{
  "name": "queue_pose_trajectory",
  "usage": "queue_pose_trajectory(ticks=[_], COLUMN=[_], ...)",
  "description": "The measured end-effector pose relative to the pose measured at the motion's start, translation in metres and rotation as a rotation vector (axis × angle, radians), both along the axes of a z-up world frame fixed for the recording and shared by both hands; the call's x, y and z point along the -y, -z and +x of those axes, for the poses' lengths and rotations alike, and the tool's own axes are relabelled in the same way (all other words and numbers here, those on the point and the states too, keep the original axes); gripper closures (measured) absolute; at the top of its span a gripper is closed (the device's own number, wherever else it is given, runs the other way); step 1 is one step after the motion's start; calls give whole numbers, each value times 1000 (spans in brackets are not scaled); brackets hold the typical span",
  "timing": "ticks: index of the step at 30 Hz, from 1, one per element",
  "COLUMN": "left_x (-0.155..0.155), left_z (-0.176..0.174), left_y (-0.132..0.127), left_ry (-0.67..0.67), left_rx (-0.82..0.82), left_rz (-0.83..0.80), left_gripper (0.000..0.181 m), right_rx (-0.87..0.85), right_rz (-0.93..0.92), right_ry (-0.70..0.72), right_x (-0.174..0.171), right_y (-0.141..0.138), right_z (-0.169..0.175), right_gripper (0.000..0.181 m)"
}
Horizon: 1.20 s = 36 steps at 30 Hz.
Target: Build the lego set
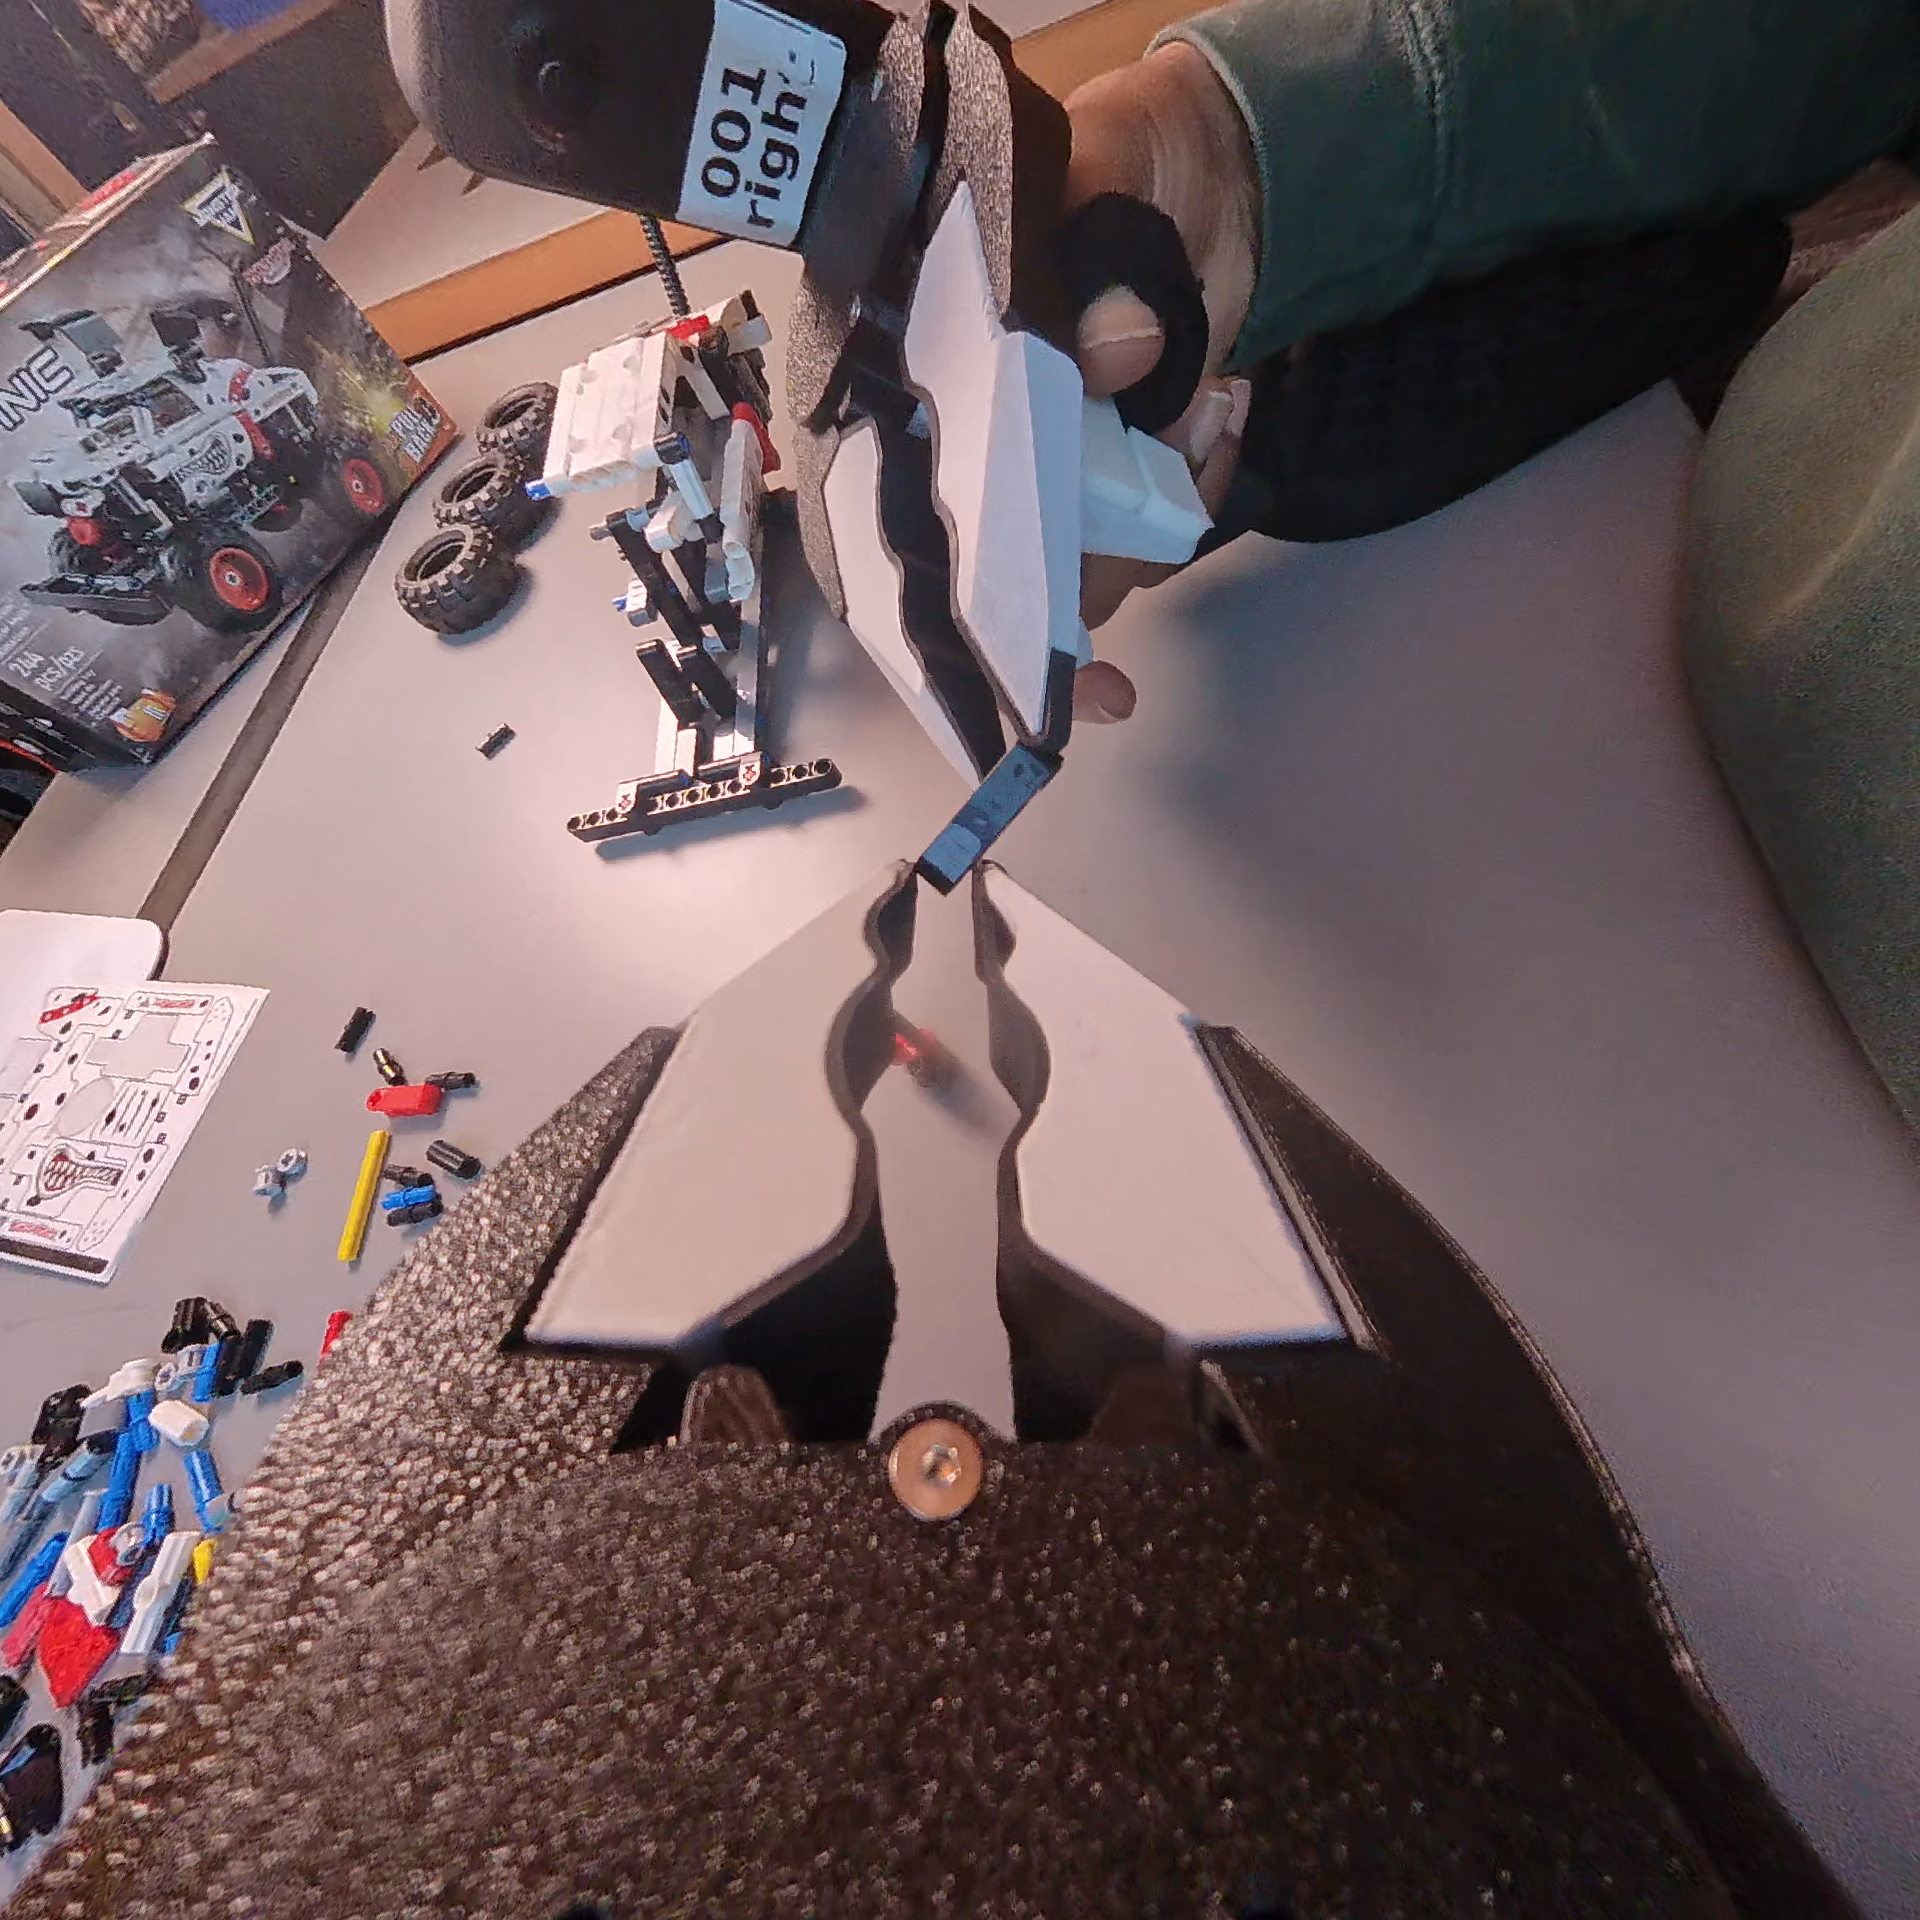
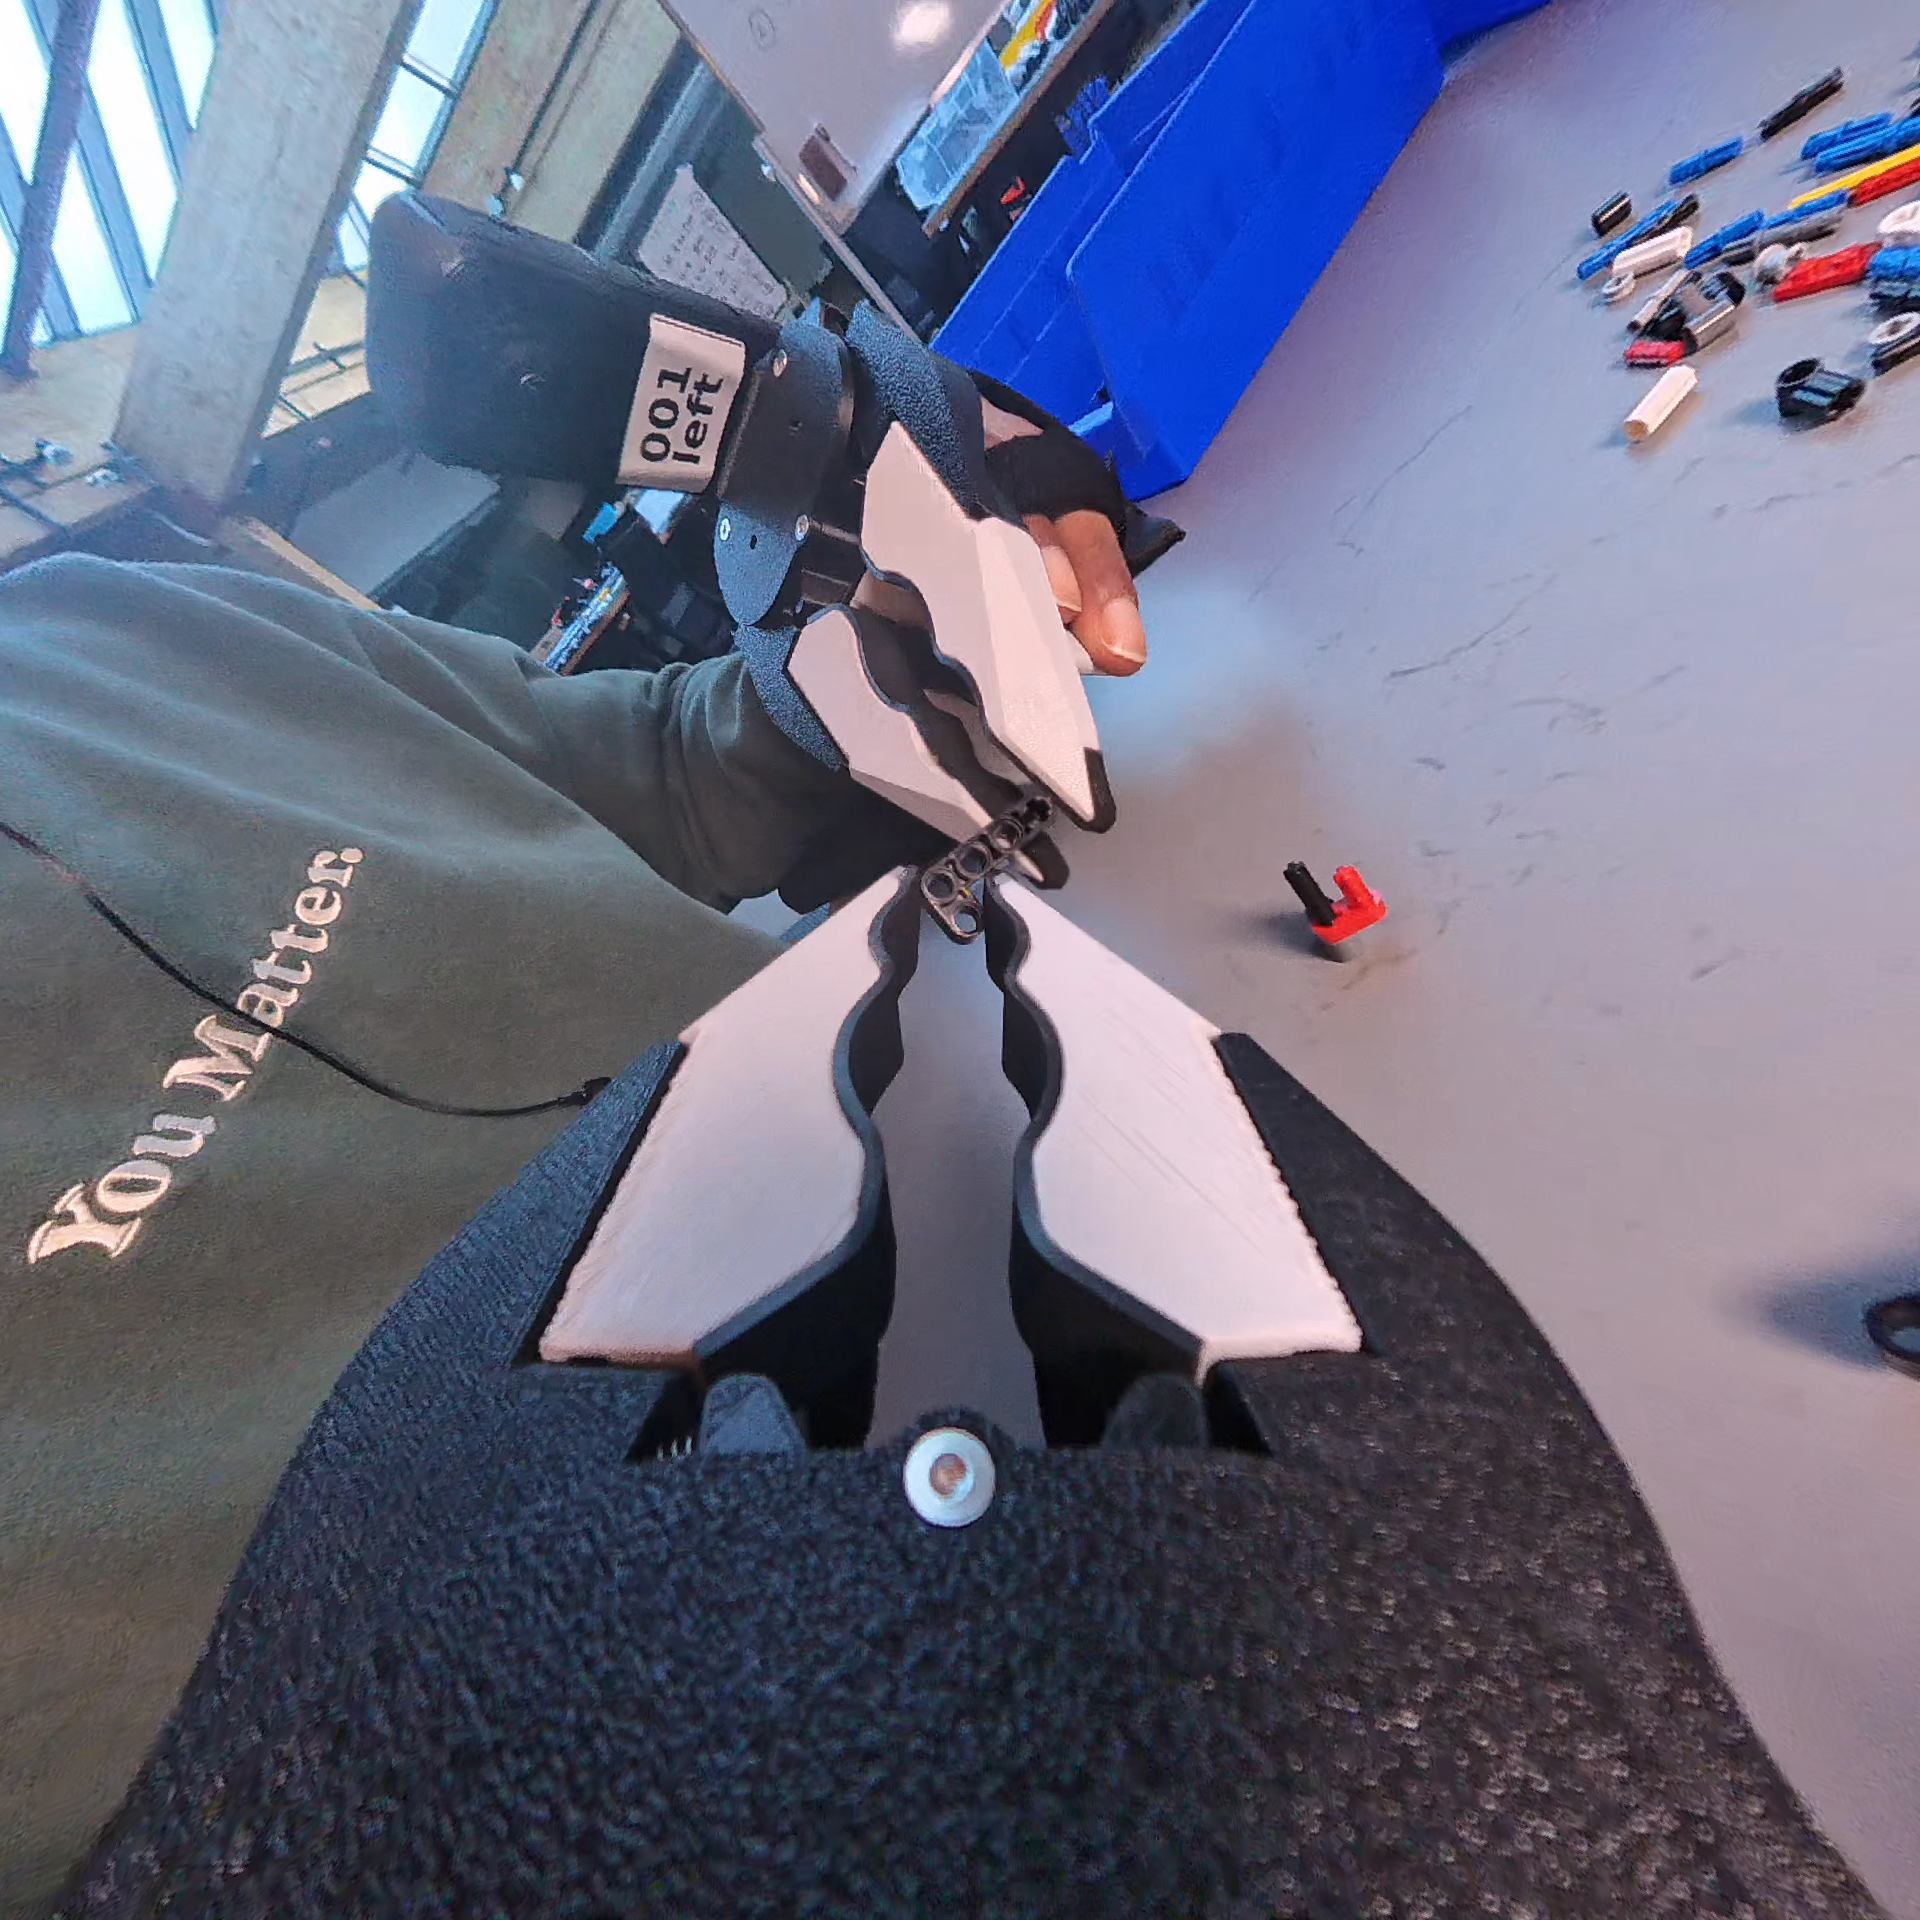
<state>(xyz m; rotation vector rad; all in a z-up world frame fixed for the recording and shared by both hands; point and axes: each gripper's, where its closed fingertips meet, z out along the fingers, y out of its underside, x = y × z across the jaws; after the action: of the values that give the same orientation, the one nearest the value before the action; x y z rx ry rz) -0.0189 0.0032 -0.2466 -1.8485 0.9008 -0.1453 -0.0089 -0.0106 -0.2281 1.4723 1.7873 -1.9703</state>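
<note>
Nearest the lens in the left wrist view, the left gripper point(image 1: 948, 873) points up the frame, its tips pinched onto one end of a black holed beam point(image 1: 987, 821). At the far left lie loose pieces point(image 1: 114, 1507), a sticker sheet point(image 1: 114, 1122) and the box point(image 1: 177, 468); left of centre sits the half-built truck frame point(image 1: 686, 540) beside three tyres point(image 1: 478, 499). From the upper right the right gripper point(image 1: 1034, 743) slants down, nearly closed on the beam's other end — a gloved hand point(image 1: 1132, 301) wrapped behind it. Both hold the beam off the grey table point(image 1: 1403, 831) — a red piece point(image 2: 1345, 904) lies right of centre in the right wrist view.
</note>
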Motion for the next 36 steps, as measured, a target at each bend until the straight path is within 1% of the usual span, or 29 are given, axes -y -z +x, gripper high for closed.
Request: queue_pose_trajectory(ticks=[9,11,14,17,22,26,29,30,33,36], left_x=[6,5,1,0,-2,-1,0,1,3,3], left_z=[9,8,7,8,6,2,1,1,6,11], left_y=[7,2,-9,-17,-15,-18,-25,-26,-26,-21], left_ry=[53,40,21,19,5,18,39,47,71,71], left_rx=[56,110,254,356,406,516,619,639,641,568], left_rz=[-62,-69,-72,-77,-105,-142,-167,-177,-194,-176], left_gripper=[174,181,181,181,181,181,154,151,148,150], right_rx=[2,-19,-94,-124,-126,-126,-114,-110,-92,-38], right_rz=[-32,-42,-55,-47,-82,-122,-134,-137,-143,-121], right_ry=[-25,-7,36,52,43,54,46,41,18,-7], right_x=[-4,-8,-16,-18,-18,-23,-23,-22,-17,-12], right_y=[-4,-8,-21,-25,-28,-32,-31,-31,-28,-17], right_z=[5,4,1,0,0,0,1,1,2,3], right_gripper=[172,172,172,172,172,173,173,173,173,173])
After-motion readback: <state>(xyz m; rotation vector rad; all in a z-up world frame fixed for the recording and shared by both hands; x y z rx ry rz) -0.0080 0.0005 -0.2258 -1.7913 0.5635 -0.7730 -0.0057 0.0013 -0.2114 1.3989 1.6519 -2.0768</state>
